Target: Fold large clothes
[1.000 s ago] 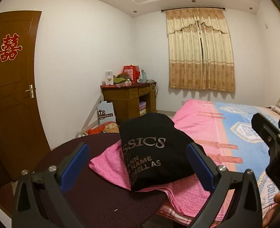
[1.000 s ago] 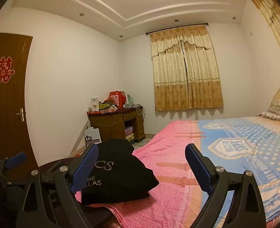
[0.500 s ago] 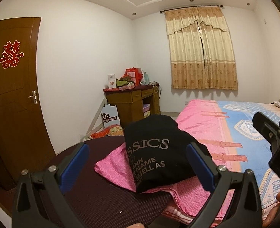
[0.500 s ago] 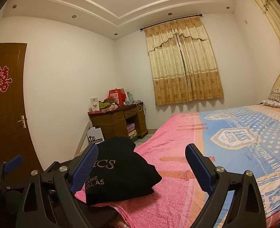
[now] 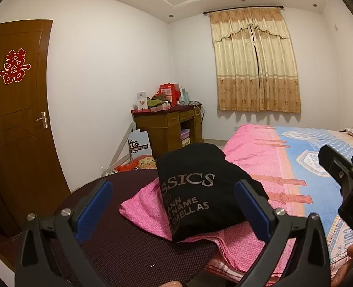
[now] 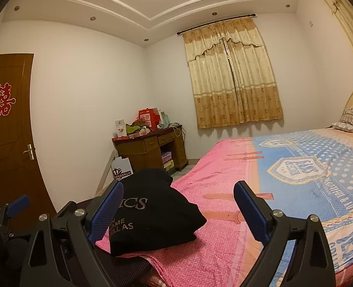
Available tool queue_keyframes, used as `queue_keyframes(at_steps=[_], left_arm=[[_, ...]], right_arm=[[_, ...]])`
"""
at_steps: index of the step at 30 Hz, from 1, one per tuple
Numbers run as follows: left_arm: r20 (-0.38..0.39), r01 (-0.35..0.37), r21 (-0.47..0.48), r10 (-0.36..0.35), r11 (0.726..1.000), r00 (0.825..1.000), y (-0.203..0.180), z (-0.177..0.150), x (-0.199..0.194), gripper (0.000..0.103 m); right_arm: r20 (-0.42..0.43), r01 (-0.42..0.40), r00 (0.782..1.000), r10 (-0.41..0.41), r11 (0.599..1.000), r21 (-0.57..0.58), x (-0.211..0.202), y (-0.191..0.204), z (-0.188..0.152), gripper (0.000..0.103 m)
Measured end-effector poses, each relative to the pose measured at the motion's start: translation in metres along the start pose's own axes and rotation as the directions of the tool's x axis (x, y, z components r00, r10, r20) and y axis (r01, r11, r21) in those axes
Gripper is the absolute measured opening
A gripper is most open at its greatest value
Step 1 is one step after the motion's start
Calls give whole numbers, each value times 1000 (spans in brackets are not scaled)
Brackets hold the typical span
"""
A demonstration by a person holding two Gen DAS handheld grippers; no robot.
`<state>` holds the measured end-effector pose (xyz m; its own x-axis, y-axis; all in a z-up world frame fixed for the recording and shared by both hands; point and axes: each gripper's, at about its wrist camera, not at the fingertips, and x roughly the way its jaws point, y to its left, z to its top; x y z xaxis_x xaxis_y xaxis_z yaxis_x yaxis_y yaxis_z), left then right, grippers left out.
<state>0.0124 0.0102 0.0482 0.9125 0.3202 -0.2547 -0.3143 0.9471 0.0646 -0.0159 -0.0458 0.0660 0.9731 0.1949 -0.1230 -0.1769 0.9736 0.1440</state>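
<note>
A folded black garment with grey lettering [image 5: 200, 191] lies on the pink corner of the bed sheet, partly over a dark maroon round surface [image 5: 119, 251]. It also shows in the right wrist view [image 6: 152, 212]. My left gripper [image 5: 174, 205] is open and empty, held in front of the garment without touching it. My right gripper [image 6: 178, 210] is open and empty, to the right of the garment above the pink sheet. The right gripper's body shows at the right edge of the left wrist view [image 5: 344, 177].
The bed [image 6: 296, 179] with a pink and blue sheet fills the right. A wooden desk [image 5: 169, 124] with clutter stands against the far wall beside curtains [image 5: 255, 64]. A brown door [image 5: 18, 110] is at left. Bags and items lie on the floor by the desk.
Both grippers have tilted upward and drawn back slightly, so the garment sits lower in both views. The garment has not moved and both grippers stay open.
</note>
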Motion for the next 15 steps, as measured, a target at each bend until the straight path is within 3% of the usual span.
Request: queue_keyframes(at_steps=[15], left_arm=[[-1,3,-1,-3,1000,1000,2,1,0,103]], right_arm=[[-3,-2,1000,2,1000,3,1,0,-3,94]])
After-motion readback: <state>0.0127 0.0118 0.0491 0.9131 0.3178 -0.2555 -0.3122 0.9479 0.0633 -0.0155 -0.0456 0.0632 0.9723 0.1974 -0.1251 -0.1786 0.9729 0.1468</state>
